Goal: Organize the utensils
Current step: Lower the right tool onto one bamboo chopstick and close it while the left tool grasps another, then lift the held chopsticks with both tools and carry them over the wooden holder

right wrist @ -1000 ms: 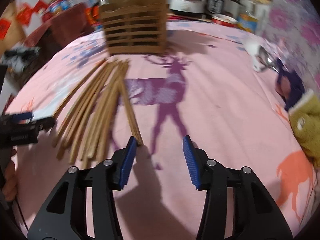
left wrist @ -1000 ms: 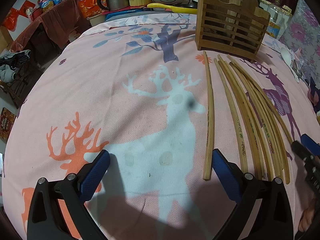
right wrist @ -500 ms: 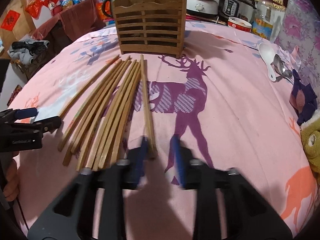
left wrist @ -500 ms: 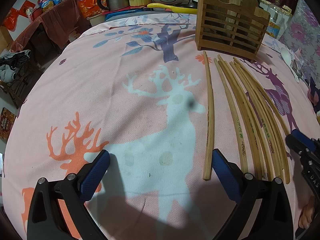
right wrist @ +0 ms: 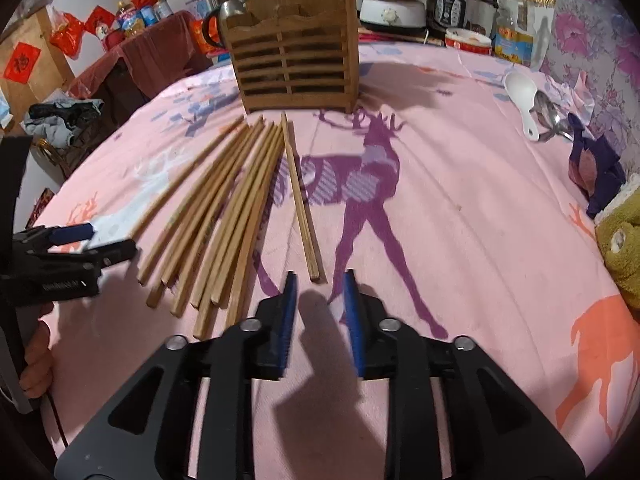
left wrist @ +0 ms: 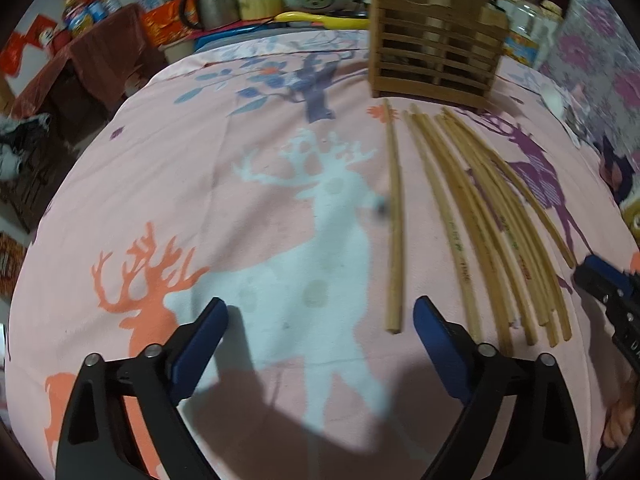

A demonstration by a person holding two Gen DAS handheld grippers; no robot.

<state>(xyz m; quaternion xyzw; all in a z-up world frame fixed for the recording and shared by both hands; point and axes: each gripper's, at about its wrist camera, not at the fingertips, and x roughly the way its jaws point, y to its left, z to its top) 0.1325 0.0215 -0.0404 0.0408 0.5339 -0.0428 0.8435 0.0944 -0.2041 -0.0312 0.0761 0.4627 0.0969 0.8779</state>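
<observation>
Chopsticks (right wrist: 224, 208) lengthwise toward wooden holder (right wrist: 294, 64); left hand-held gripper (left wrist: 320, 316) closing, right hand-held gripper (right wrist: 319, 290) opening, both empty.

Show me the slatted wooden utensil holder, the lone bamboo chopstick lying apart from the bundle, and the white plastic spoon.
Slatted wooden utensil holder (right wrist: 292, 68): right wrist view, front slats.
Lone bamboo chopstick (right wrist: 301, 204): right wrist view, mid-shaft.
White plastic spoon (right wrist: 520, 89): right wrist view, bowl.

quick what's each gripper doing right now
Left gripper: open but closing, nothing between its jaws.
Right gripper: opening, empty, just short of the lone chopstick.
</observation>
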